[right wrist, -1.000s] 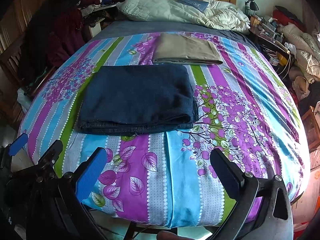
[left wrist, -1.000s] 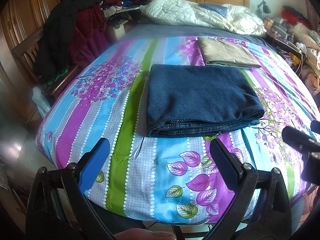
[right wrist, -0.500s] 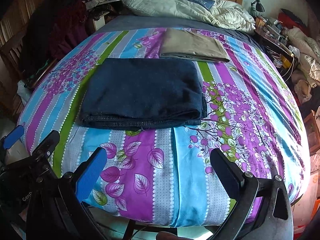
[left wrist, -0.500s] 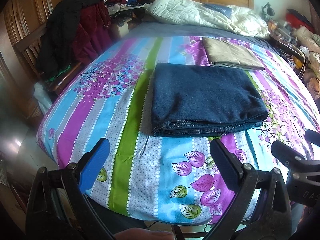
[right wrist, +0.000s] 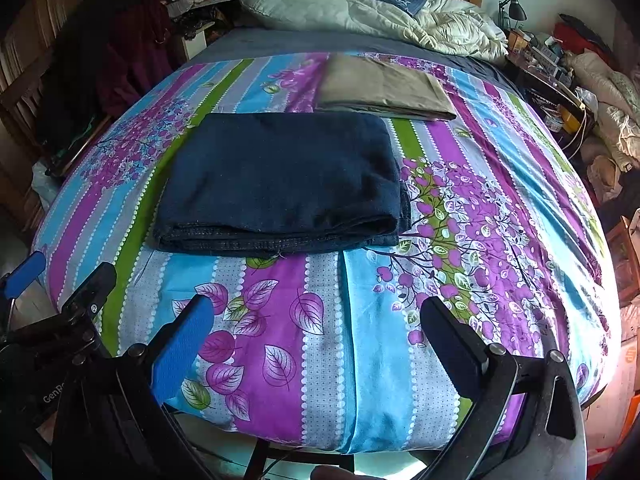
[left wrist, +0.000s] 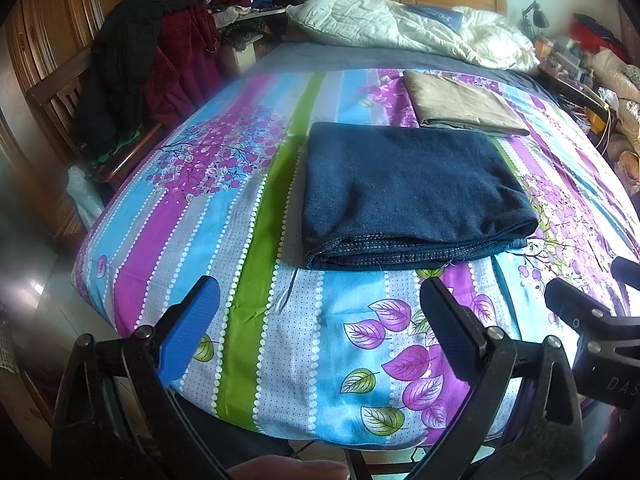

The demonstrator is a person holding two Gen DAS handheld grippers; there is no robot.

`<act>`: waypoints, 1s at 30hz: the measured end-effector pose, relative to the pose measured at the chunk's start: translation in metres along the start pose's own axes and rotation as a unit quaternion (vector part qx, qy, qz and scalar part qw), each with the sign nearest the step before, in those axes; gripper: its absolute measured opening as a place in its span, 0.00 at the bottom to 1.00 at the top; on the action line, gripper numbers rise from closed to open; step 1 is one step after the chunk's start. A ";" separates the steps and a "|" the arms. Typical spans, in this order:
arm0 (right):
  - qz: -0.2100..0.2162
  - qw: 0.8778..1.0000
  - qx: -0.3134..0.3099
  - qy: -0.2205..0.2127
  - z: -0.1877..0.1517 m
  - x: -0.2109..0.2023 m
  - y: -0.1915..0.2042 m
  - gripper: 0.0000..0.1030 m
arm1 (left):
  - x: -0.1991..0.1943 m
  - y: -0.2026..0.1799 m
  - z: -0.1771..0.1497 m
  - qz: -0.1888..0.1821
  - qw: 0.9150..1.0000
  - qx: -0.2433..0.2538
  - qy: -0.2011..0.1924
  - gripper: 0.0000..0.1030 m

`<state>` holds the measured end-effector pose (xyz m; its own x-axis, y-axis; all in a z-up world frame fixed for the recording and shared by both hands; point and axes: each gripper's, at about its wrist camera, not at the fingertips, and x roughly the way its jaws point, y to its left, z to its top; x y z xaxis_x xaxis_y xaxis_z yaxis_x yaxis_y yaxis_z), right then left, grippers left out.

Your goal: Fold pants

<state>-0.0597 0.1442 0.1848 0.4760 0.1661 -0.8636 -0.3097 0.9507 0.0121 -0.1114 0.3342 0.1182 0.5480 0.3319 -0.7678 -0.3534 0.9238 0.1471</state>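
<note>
Dark blue jeans [left wrist: 408,192] [right wrist: 284,180] lie folded into a thick rectangle in the middle of the flowered bedspread [left wrist: 240,220] [right wrist: 480,208], stitched hems toward me. Behind them a folded tan pair of pants [left wrist: 460,104] [right wrist: 384,88] rests flat. My left gripper [left wrist: 316,308] hovers open near the bed's front edge, short of the jeans, nothing between its fingers. My right gripper [right wrist: 316,328] is open too, empty, in front of the jeans' right half. Each gripper shows at the edge of the other's view.
A rumpled white quilt [left wrist: 408,28] [right wrist: 372,12] lies against the wooden headboard. Dark and red clothes hang over a wooden chair [left wrist: 132,72] left of the bed. A cluttered bedside table with a lamp [right wrist: 540,52] and piled bedding stand on the right.
Both grippers have moved slightly forward toward the bed, so the folded jeans look a little nearer. The jeans and tan pants have not moved. Both grippers stay open.
</note>
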 end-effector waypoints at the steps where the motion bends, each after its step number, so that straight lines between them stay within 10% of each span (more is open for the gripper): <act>1: 0.000 1.000 0.000 0.000 0.000 0.000 0.000 1.00 | 0.000 -0.001 0.000 0.000 1.000 0.001 0.000 0.97; 30: -0.012 1.000 0.004 0.008 -0.006 0.008 -0.002 1.00 | 0.008 -0.006 -0.007 -0.004 1.000 0.015 0.011 0.97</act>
<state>-0.0604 0.1416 0.1748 0.4700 0.1400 -0.8715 -0.2926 0.9562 -0.0042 -0.1101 0.3303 0.1069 0.5331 0.3210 -0.7828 -0.3269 0.9315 0.1594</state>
